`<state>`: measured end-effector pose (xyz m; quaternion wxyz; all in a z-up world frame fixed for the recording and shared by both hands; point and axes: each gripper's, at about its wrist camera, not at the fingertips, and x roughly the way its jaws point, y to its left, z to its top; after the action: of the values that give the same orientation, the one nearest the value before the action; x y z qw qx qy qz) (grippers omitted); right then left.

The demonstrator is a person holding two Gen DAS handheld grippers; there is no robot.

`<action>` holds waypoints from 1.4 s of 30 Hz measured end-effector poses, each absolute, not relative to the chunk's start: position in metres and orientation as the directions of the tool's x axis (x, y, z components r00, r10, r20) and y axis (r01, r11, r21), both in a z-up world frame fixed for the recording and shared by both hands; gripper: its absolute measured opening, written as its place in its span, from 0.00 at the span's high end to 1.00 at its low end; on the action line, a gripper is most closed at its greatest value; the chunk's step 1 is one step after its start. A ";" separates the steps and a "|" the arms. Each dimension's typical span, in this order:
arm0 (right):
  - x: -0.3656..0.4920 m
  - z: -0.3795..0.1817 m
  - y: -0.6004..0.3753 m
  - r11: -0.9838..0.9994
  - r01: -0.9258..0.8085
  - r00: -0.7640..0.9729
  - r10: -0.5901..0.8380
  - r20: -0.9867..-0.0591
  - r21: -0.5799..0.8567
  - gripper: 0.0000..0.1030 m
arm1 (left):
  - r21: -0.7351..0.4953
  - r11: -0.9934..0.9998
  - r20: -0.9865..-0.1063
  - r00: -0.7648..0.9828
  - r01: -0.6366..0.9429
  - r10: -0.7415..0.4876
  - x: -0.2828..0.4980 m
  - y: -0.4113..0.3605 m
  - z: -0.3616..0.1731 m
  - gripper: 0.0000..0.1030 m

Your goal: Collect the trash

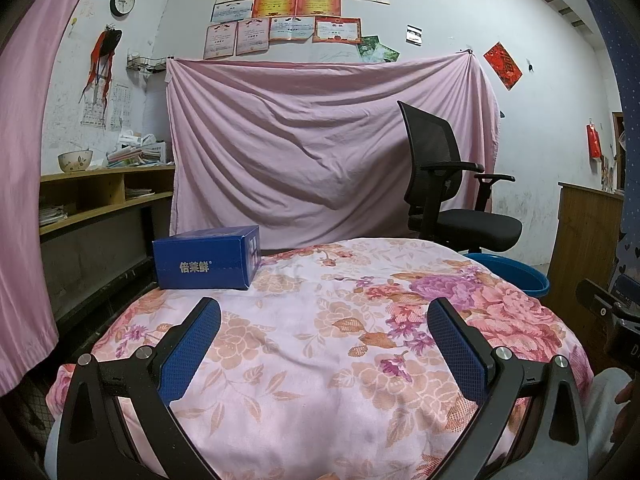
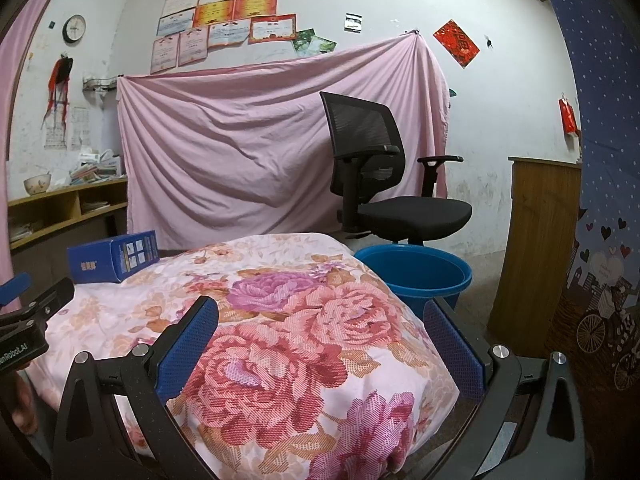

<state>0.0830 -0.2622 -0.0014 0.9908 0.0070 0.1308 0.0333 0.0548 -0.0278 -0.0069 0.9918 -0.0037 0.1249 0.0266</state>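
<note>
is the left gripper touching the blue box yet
Apart. In the left wrist view, floral cloth shows between the open left gripper and the blue box farther back.

Office chair (image 2: 384, 168), pink sheet (image 1: 320, 144)

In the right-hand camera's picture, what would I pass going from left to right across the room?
Bowl → blue box → black office chair → blue bucket → wooden cabinet → dotted blue curtain.
</note>
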 end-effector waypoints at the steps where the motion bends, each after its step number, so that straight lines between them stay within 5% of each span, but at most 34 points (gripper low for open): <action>1: 0.083 -0.001 -0.262 0.998 -0.064 0.964 0.067 -0.259 0.022 0.00 | -0.001 0.999 -0.248 0.967 -0.054 0.052 0.055 -0.028 -0.007 0.02; 42: 0.083 -0.002 -0.264 0.998 -0.059 0.963 0.065 -0.260 0.028 0.00 | 0.011 0.999 -0.240 0.970 -0.048 0.049 0.056 -0.027 -0.007 0.02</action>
<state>0.0826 -0.2638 -0.0024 0.9907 0.0101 0.1318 0.0313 0.0557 -0.0267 -0.0066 0.9924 0.0025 0.1209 0.0245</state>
